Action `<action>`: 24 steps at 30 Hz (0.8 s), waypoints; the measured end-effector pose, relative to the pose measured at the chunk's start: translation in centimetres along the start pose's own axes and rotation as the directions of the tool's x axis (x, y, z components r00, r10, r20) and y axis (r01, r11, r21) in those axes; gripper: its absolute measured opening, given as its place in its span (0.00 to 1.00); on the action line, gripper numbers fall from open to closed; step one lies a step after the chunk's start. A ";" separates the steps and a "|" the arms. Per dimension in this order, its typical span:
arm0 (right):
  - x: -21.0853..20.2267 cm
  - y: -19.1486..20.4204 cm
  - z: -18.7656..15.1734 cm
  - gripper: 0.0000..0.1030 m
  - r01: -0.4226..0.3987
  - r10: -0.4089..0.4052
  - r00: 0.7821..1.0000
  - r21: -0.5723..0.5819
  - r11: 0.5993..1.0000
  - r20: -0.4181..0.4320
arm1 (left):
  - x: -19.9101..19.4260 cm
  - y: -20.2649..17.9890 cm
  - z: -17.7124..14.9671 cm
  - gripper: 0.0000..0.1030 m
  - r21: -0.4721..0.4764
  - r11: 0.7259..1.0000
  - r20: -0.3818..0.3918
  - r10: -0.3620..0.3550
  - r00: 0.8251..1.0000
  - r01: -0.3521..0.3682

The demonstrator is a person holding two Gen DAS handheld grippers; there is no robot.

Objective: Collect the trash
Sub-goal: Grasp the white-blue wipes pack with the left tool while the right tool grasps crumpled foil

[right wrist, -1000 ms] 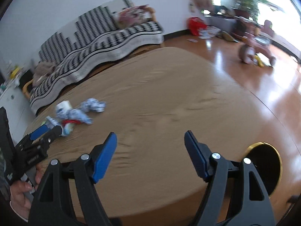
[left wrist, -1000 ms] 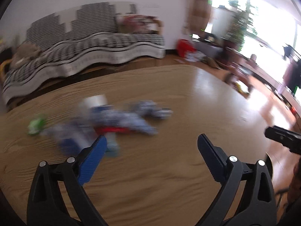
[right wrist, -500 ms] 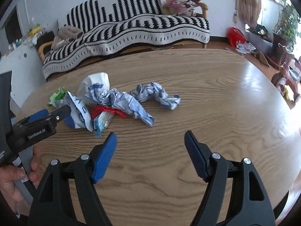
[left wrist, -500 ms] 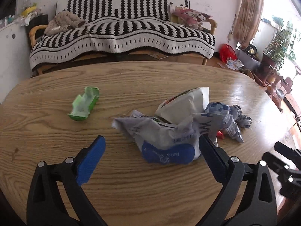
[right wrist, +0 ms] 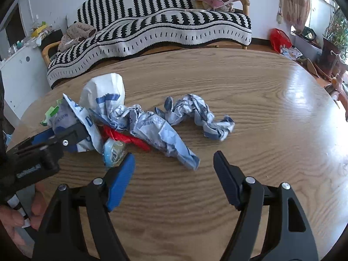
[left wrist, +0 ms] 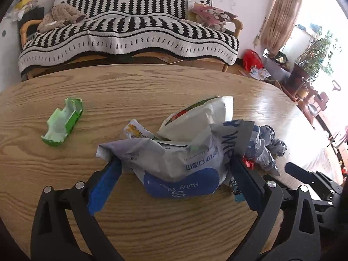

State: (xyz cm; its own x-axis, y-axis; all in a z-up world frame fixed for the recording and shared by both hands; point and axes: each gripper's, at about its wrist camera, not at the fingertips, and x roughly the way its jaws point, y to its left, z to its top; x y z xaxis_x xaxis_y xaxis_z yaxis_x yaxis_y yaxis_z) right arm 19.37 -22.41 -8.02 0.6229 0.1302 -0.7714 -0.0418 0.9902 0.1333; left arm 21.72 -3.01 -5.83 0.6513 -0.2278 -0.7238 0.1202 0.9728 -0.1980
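1. The left gripper (left wrist: pixel 174 175) is standing wide apart, its jaws flanking the white-and-blue wipes packet (left wrist: pixel 180 165) without squeezing it.
2. The right gripper (right wrist: pixel 174 174) is gaping with nothing between its jaws, hovering over the wooden table (right wrist: pixel 271 130).
3. Crumpled blue wrappers (right wrist: pixel 165 132) are lying just ahead of the right jaws.
4. A green carton (left wrist: pixel 63 121) is sitting ahead-left of the left jaws.
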 end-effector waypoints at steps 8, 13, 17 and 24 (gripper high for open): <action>1.1 -0.1 0.4 0.18 -0.018 0.018 1.000 -0.053 0.998 -0.011 | 0.2 0.2 -0.1 0.73 0.017 0.999 -0.022 -0.050 0.999 0.050; -0.7 0.2 0.5 0.15 -0.038 0.039 0.999 -0.052 0.998 0.016 | -1.1 0.5 0.1 0.51 0.025 0.998 -0.034 -0.052 0.998 0.053; -3.5 -0.2 0.7 0.15 -0.063 0.064 0.996 -0.023 0.998 0.064 | -3.1 0.6 0.4 0.50 0.034 0.998 -0.003 -0.057 0.998 0.057; -7.8 -2.2 -0.3 0.15 -0.038 0.037 0.995 0.001 0.999 0.096 | -6.8 -1.0 1.1 0.49 0.036 0.997 0.058 -0.071 0.996 0.069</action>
State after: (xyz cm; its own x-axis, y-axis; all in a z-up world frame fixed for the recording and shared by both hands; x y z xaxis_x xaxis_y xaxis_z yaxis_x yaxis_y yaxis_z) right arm 14.37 -25.58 -2.47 0.6931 0.1616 -0.7025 -0.0645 0.9845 0.1628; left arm 17.96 -2.43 0.03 0.6832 -0.2933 -0.6687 0.1918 0.9557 -0.2232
